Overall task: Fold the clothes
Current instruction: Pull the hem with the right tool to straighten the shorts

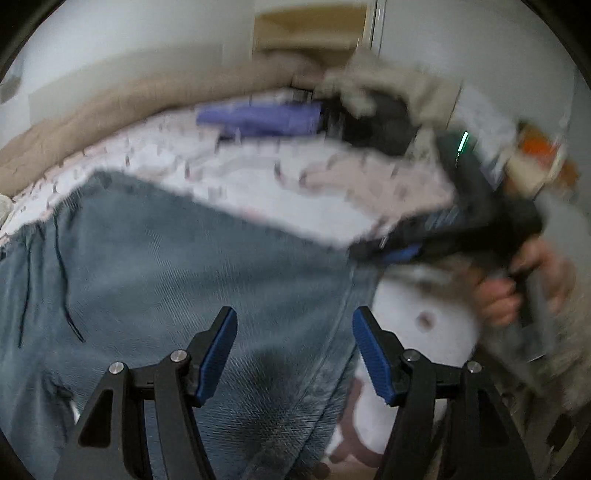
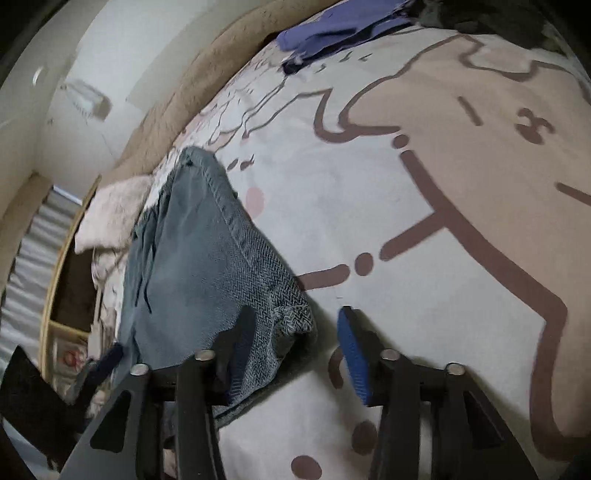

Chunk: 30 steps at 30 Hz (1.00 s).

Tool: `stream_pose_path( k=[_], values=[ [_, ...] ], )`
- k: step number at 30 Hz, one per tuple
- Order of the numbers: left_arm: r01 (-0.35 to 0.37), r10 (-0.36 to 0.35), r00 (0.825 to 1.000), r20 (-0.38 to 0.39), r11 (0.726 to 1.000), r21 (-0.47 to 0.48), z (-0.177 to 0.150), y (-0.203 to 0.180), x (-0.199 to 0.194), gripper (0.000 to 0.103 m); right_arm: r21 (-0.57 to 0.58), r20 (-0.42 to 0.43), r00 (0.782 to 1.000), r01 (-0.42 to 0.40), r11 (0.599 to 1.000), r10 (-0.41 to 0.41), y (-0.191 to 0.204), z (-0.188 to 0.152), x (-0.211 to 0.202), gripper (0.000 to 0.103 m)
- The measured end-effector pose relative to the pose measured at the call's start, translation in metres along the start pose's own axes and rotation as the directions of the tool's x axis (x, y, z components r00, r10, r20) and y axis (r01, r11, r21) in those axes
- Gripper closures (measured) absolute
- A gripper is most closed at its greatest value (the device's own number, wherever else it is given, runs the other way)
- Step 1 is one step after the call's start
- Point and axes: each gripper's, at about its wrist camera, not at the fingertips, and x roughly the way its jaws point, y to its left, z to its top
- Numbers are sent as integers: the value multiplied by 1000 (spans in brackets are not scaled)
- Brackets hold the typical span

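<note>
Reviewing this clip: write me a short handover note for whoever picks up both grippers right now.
Left gripper: open, empty, above the blue-grey garment.
Right gripper: open, the garment's corner lies between its fingers, not pinched.
Garment lies partly folded on the patterned bedspread; purple clothes sit at the far edge.
Done: apparently a first fold.
Left: finish folding; the dark pile beyond looks unfolded.

Left claw [image 1: 294, 354] pads apart, empty; right claw [image 2: 295, 354] pads apart, hand [image 1: 517, 284] on its grip.
</note>
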Motion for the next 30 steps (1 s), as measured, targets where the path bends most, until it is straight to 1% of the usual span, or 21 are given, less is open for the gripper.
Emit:
stream_pose_path(
  k=[1,2,3,4,5,7,9,10,13,15,16,20,23,26,28,30],
  values=[
    [1,-1,999,-37,1000,-16,-6,3,10,38,-11,-13,1000,-1,1000,0,1,0,3,73],
    [9,-12,998,-66,999,-39,-13,7,17,39,-17,-23,1000,-8,1000,7,0,0,4,80],
    [19,-22,998,-63,998,-55,-19,10,20,39,-23,-33,999,-16,1000,15,0,0,6,83],
    [22,-25,998,-50,998,-53,-22,11,18,38,-25,-33,999,-35,999,34,1,1,4,84],
    [22,-24,999,-45,999,-43,-22,11,16,38,-26,-32,998,-56,998,55,3,2,2,88],
    [31,-33,999,-39,998,-53,-20,11,12,38,-32,-27,995,-100,994,100,10,4,-5,89],
    [79,-78,997,14,994,-80,-12,10,-2,38,-43,-26,990,-143,989,142,22,8,-15,89],
    [84,-81,996,49,994,-66,-7,4,-8,38,-50,-31,987,-160,986,159,28,11,-19,89],
    [55,-56,989,135,998,14,7,-18,-20,38,-71,-50,980,-195,978,192,45,16,-27,89],
    [30,-42,985,167,997,75,11,-32,-22,38,-95,-76,975,-215,972,208,58,17,-28,89],
    [17,-33,984,177,996,90,14,-35,-22,38,-105,-89,973,-224,969,215,65,17,-27,89],
    [-40,22,979,205,996,84,22,-37,-19,38,-173,-137,964,-250,953,228,94,14,-27,90],
    [-86,68,970,232,994,66,23,-33,-21,38,-205,-165,961,-252,946,220,105,11,-28,89],
    [-120,100,959,265,991,60,21,-29,-24,39,-220,-192,959,-251,943,210,112,6,-25,90],
    [-123,102,949,297,991,55,19,-28,-32,45,-220,-207,957,-248,944,203,114,3,-22,90],
    [-127,102,942,319,990,59,19,-28,-35,49,-211,-222,953,-253,944,205,115,0,-20,90]
  ],
)
